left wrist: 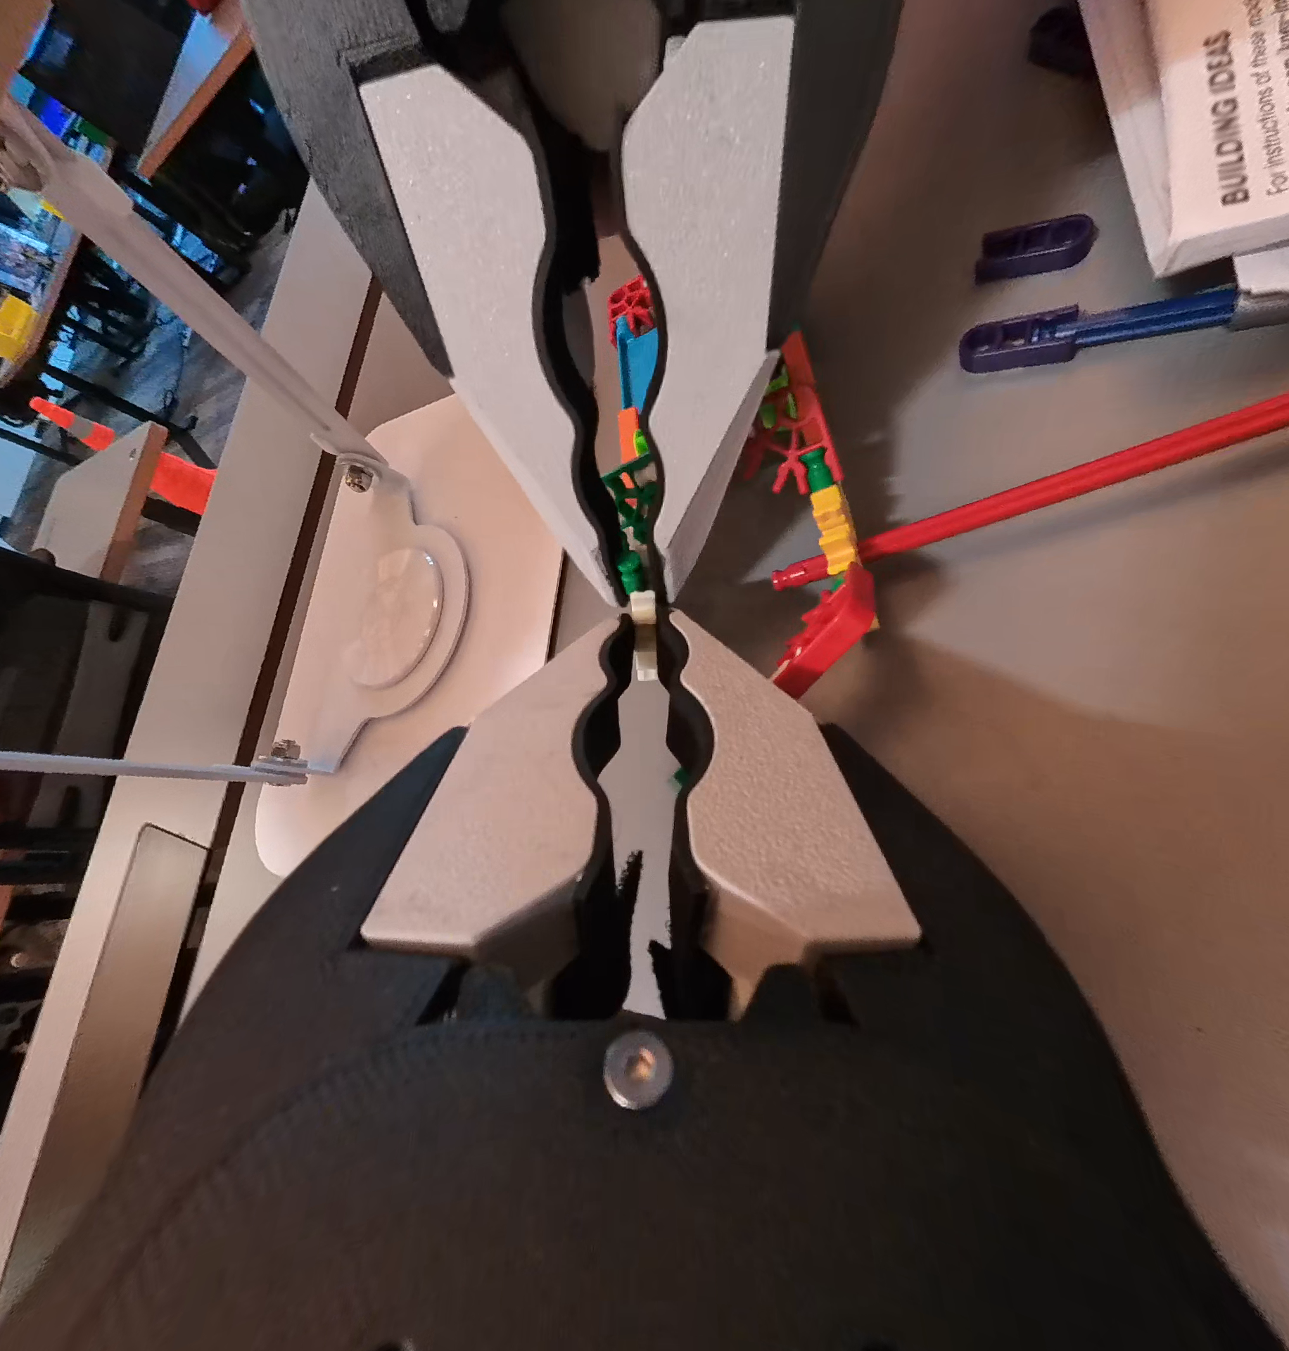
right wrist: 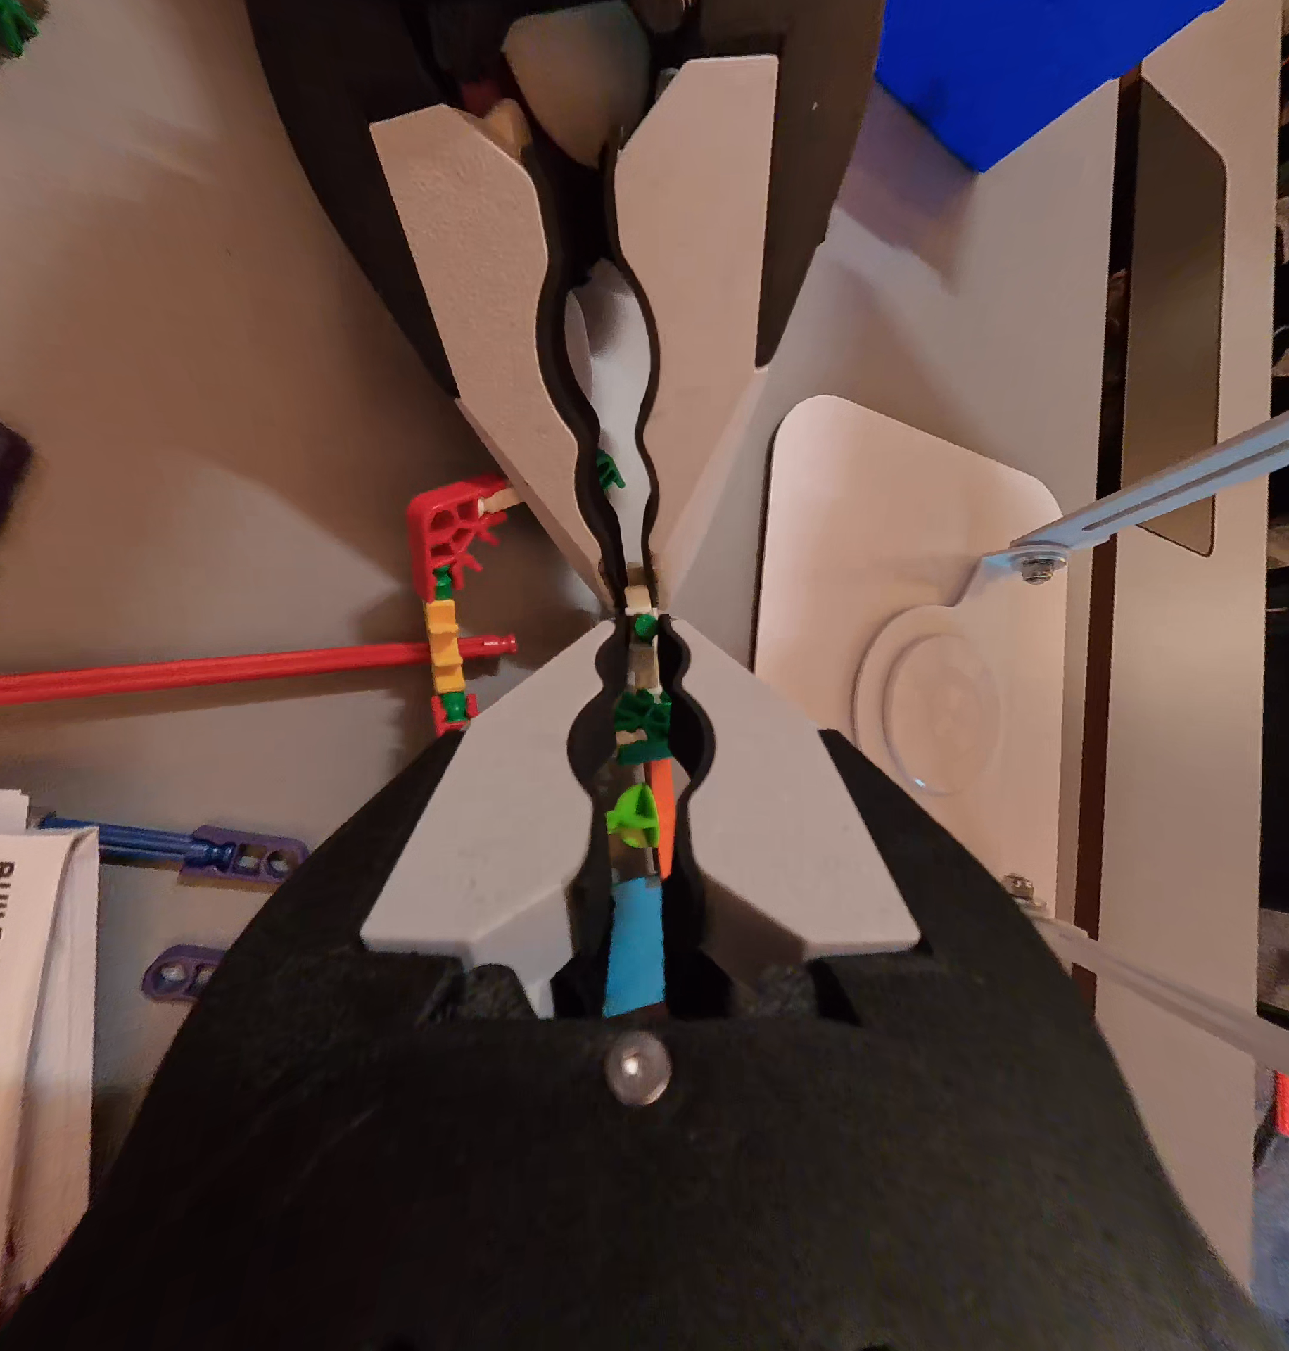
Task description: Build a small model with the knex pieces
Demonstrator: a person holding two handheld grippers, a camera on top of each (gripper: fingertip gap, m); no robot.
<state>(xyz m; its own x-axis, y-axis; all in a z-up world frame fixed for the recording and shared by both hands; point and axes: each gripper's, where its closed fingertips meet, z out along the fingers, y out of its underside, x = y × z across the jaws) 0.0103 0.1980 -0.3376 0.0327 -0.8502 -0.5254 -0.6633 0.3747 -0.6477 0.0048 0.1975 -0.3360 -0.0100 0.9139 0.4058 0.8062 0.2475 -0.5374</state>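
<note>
My two grippers meet tip to tip above the grey table (left wrist: 1065, 731). My left gripper (left wrist: 645, 621) is shut on a short white rod (left wrist: 643, 643). My right gripper (right wrist: 641, 625) is shut on a toy assembly (right wrist: 638, 804) made of a blue rod, a lime clip, an orange piece and a dark green connector. The white rod touches the green end of that assembly. In the left wrist view the right gripper (left wrist: 638, 596) comes in from the top. In the right wrist view the left gripper (right wrist: 638, 592) comes in from the top, holding the white rod (right wrist: 640, 593).
A second build of red and yellow connectors on a long red rod (left wrist: 1065, 482) lies on the table (right wrist: 444, 643). Purple connectors (left wrist: 1033, 248), a blue rod (left wrist: 1139, 322) and a white booklet (left wrist: 1241, 131) lie beyond. A white plate with a clear disc (right wrist: 941, 716) and metal struts sits at the table edge. Less than 4 cm separates the two grippers' tips.
</note>
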